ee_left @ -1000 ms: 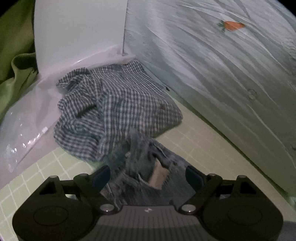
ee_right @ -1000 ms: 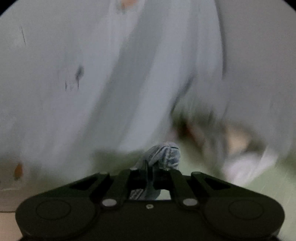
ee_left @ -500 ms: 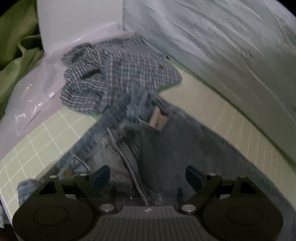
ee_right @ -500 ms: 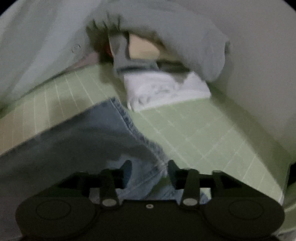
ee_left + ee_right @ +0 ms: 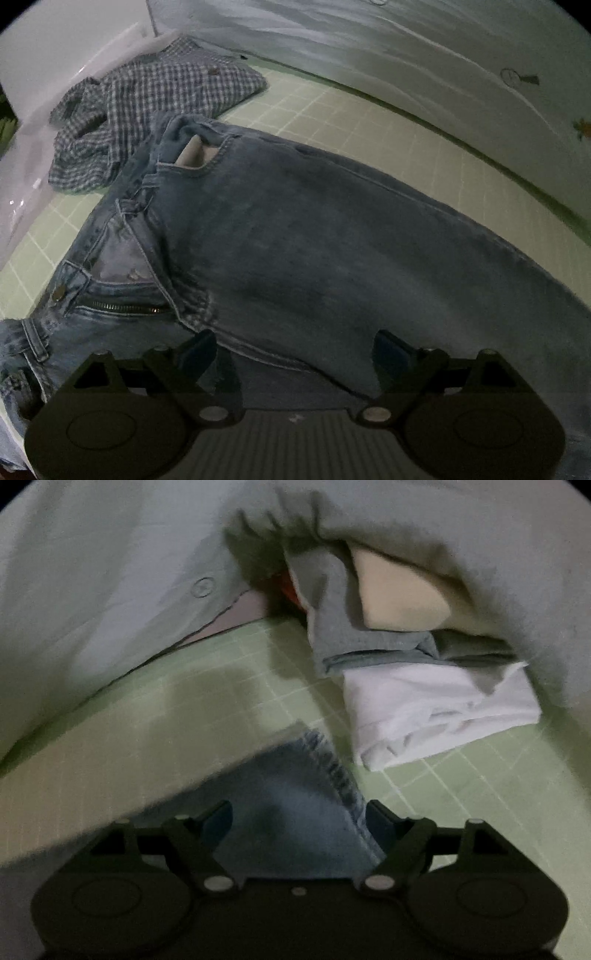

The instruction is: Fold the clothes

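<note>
A pale green mat with a white grid is covering the surface, and a light grey-blue quilt printed with small motifs is lying bunched along its far edge. A sheet of clear plastic is resting at the left edge. In the right wrist view the quilt is draping over the mat's far right corner, with something orange showing beneath its fold.

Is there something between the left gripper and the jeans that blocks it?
Nothing visible. The left gripper hangs open directly over the jeans, with only denim under its fingers. The checked shirt lies beyond the waistband, partly under it, away from the gripper.
</note>
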{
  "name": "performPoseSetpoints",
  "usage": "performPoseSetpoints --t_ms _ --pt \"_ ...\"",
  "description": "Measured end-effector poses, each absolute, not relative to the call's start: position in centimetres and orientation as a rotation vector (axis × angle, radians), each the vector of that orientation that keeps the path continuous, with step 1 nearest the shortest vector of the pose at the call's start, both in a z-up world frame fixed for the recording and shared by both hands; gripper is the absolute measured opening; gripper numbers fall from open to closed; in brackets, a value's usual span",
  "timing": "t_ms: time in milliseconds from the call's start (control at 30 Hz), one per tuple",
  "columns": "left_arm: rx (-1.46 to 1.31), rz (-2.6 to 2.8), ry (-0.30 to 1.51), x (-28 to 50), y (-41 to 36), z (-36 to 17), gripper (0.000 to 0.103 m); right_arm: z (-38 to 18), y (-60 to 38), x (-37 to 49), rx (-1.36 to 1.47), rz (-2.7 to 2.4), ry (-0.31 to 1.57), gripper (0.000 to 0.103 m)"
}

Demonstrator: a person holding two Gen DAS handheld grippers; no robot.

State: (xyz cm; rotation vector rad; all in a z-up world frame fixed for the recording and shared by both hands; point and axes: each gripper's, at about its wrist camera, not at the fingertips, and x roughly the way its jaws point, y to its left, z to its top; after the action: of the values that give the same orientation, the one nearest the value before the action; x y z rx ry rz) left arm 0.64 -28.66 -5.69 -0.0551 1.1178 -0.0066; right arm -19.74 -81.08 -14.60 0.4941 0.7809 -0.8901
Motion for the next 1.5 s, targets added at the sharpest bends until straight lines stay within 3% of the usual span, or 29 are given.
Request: performPoseSetpoints --t_ms 100,200,233,267,300,500,600,667,700,767,833,1233,1500 --pt "-0.043 0.016 1.125 0.6 -29.1 -5.7 0.092 -15.8 -82.6 -18.5 0.450 -0.868 0.825 0.079" --pt "-0.041 0.041 1.134 0.7 -29.4 -5.8 0.092 -16.7 -83.4 -17.5 0.386 -0.834 0.863 0.067" --pt "-0.040 0.047 1.135 0.7 -29.5 -5.8 0.092 -16.8 -83.6 -17.4 0.384 -0.814 0.854 0.055" --pt "-0.039 0.053 1.137 0.8 -29.6 -5.8 0.092 -16.8 -83.9 -17.4 0.400 -0.782 0.834 0.031" --pt "-0.036 0.057 1.138 0.8 -29.7 -5.8 0.092 -16.7 -84.3 -17.3 0.399 -0.759 0.823 0.015" --pt "-0.024 0.062 1.135 0.9 -29.6 -5.4 0.092 -16.1 -85.3 -14.2 0.264 -0.771 0.838 0.011" --pt "-0.026 0.061 1.116 0.6 -29.2 -4.7 0.092 -15.6 -86.8 -13.3 0.353 -0.810 0.802 0.014" --pt "-0.034 0.062 1.103 0.4 -28.8 -4.2 0.092 -15.3 -86.8 -13.4 0.364 -0.881 0.820 0.039" --pt "-0.041 0.061 1.095 0.2 -28.5 -3.9 0.093 -15.1 -86.5 -13.5 0.359 -0.917 0.826 0.046" --pt "-0.054 0.058 1.081 -0.3 -28.0 -3.5 0.094 -14.1 -84.9 -14.7 0.354 -0.916 0.787 0.068" --pt "-0.064 0.051 1.077 -0.9 -27.3 -3.4 0.094 -13.1 -82.4 -16.6 0.385 -0.860 0.742 0.078" --pt "-0.122 -0.050 1.066 -8.0 -24.0 -2.3 0.094 -13.7 -61.9 -27.9 0.325 -0.738 0.814 0.085" --pt "-0.100 -0.112 1.076 -11.2 -24.1 -1.6 0.094 -16.5 -57.2 -33.4 0.431 -0.759 0.894 0.090"
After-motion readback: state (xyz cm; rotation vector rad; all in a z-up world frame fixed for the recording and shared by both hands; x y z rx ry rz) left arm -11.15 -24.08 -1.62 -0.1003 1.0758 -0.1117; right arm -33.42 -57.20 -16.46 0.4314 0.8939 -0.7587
